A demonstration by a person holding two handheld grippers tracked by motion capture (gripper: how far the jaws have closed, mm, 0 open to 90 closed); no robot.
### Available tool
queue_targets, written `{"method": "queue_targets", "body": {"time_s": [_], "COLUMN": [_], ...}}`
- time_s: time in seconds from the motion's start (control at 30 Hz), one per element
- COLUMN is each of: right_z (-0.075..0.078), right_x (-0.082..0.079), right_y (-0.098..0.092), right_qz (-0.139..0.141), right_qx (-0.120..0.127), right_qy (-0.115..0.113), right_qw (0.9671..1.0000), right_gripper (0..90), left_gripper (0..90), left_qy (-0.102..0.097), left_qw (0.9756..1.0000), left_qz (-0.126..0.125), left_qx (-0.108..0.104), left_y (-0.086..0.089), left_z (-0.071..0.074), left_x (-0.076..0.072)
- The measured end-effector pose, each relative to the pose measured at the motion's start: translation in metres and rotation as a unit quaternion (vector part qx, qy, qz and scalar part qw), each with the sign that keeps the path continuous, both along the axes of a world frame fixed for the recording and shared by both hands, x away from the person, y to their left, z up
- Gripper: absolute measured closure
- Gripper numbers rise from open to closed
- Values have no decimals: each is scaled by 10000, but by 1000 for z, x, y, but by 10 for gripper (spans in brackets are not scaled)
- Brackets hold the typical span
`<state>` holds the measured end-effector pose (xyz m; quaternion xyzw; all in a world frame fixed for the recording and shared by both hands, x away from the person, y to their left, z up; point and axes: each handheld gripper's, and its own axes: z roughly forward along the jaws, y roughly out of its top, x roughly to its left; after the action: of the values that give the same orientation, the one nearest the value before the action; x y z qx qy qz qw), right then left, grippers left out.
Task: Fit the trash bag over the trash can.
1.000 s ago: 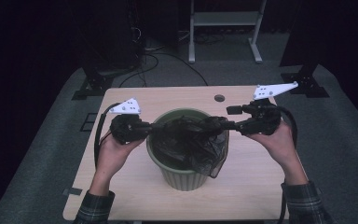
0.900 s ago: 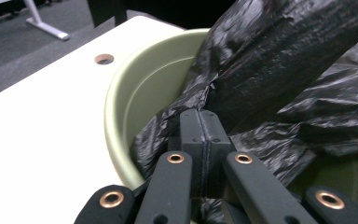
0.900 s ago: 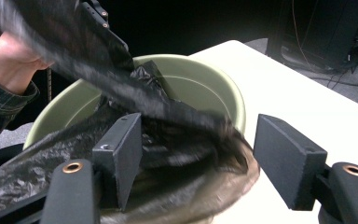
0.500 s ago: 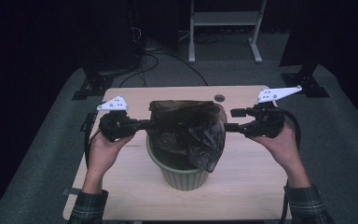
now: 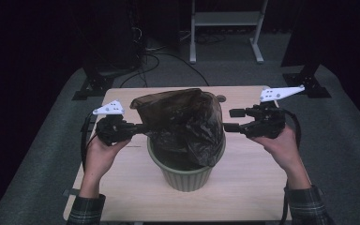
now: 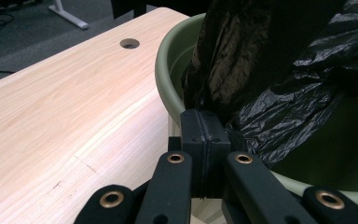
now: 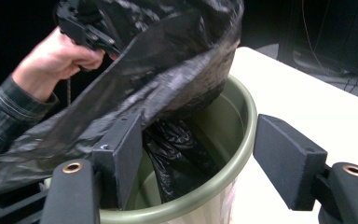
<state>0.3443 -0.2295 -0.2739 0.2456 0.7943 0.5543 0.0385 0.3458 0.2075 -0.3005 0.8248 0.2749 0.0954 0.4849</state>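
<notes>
I see black bin bag (image 5: 183,123) billowed up over green bin (image 5: 186,174) at desk (image 5: 248,183) centre, hiding most of bin rim and interior. My left gripper (image 5: 138,128) left of bin: fingers pressed together, pinching bag edge. My right gripper (image 5: 230,120) right of bin: fingers spread; bag drapes over one finger (image 7: 121,149), rim between them. Bag bottom lost in dark.
</notes>
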Motion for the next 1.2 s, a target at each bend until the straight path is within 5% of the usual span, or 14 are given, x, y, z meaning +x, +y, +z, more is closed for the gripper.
{"method": "queue_targets", "body": {"time_s": [0.33, 0.47, 0.57, 0.9, 1.07, 1.2], "right_z": [1, -4, -6, -8, -10, -6], "right_x": [-1, 2, 2, 8, 11, 9], "right_y": [13, 21, 23, -10, -20, -16], "right_qz": [263, 246, 150, -674, -777, -695], "right_qx": [88, -39, -215, -694, -626, -630], "right_qy": [142, 170, 71, -106, -59, -145], "right_qw": [9995, 9995, 9996, 9953, 9950, 9955], "right_gripper": [368, 720, 897, 899, 899, 898], "left_gripper": [900, 899, 900, 900, 897, 673], "left_qy": [10, 27, 46, 164, 175, 4], "left_qw": [10000, 10000, 10000, 9998, 9997, 9998], "left_qz": [-41, -64, -53, 70, 148, 212], "left_qx": [-18, -10, 10, 122, 27, -63], "left_y": [0, 3, 7, 22, 31, 38], "left_z": [-1, -3, -3, -13, -20, -11], "left_x": [-2, -5, -8, -15, -16, -23]}}
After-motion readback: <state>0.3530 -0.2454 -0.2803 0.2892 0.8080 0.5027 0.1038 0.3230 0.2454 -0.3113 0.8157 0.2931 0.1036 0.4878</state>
